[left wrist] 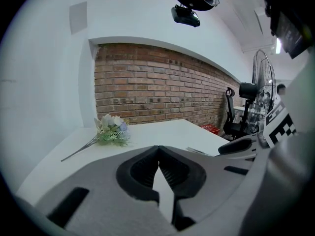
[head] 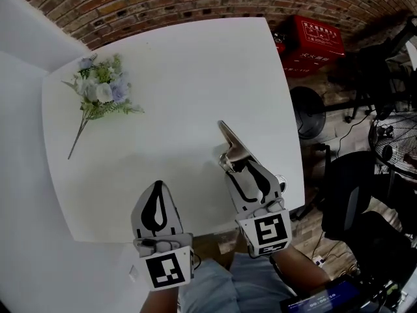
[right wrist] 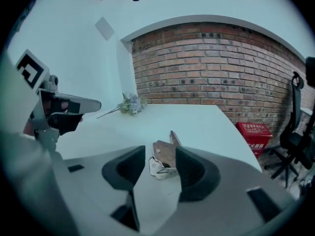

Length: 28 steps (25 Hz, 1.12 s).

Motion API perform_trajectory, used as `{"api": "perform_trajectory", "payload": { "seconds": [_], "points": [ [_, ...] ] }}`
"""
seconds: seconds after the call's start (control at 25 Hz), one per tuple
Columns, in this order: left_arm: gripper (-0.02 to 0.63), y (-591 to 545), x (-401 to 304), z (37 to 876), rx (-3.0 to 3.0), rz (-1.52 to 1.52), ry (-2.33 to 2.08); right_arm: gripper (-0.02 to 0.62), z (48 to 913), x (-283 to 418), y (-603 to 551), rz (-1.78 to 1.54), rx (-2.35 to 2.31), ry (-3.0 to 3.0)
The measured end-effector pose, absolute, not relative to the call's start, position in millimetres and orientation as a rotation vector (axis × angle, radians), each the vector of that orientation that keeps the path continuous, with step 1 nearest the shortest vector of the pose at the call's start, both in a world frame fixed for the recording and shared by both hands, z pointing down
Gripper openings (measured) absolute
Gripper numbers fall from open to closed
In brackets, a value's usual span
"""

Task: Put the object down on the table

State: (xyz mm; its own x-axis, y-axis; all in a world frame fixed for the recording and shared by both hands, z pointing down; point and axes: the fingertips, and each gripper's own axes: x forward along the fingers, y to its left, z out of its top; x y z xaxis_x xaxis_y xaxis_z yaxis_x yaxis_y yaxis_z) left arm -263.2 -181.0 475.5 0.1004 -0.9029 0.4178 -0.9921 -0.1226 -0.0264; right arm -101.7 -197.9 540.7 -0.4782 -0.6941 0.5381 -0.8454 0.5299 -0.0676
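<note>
Wood-handled tool (head: 228,142) is lying flat on the white table (head: 176,70), right of centre in the head view, with its thin end pointing toward the upper left. I am holding my right gripper (head: 233,167) around its near end with the jaws spread wide. In the right gripper view the tool is sitting between the pads, close against the right-hand one, while the other pad is standing clear, so nothing is clamping it. My left gripper (head: 156,191) is hovering at the lower left of the head view, over the table's near edge, with its jaws pressed together on nothing. A bunch of flowers (head: 101,90) is lying at the upper left, well apart. I am judging the set-down as done and the release as the step in hand. Next I am looking to draw the right gripper straight back toward me, keeping both pads from dragging the tool along
</note>
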Motion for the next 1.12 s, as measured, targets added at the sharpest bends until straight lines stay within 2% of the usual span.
{"api": "perform_trajectory", "payload": {
  "seconds": [0.4,0.68,0.84,0.96,1.12],
  "points": [
    [0.009,-164.9,-244.3,412.0,2.149,0.408,-1.996,0.185,476.7,-99.9,-186.3,0.394,1.253,-2.447],
    [0.009,-149.7,-219.9,343.5,2.211,0.283,-2.149,0.136,401.1,-96.0,-177.0,0.251,1.208,-2.627],
    [0.009,-132.5,-202.8,309.8,2.236,0.233,-2.216,0.047,362.8,-86.3,-165.1,0.143,1.201,-2.701],
    [0.009,-126.4,-192.9,289.4,2.258,0.186,-2.271,0.006,340.5,-80.4,-163.6,0.047,1.21,-2.734],
    [0.009,-109.1,-186.4,269.6,2.255,0.162,-2.319,0.006,320.2,-71.6,-148.9,0.037,1.188,-2.767]
  ]
}}
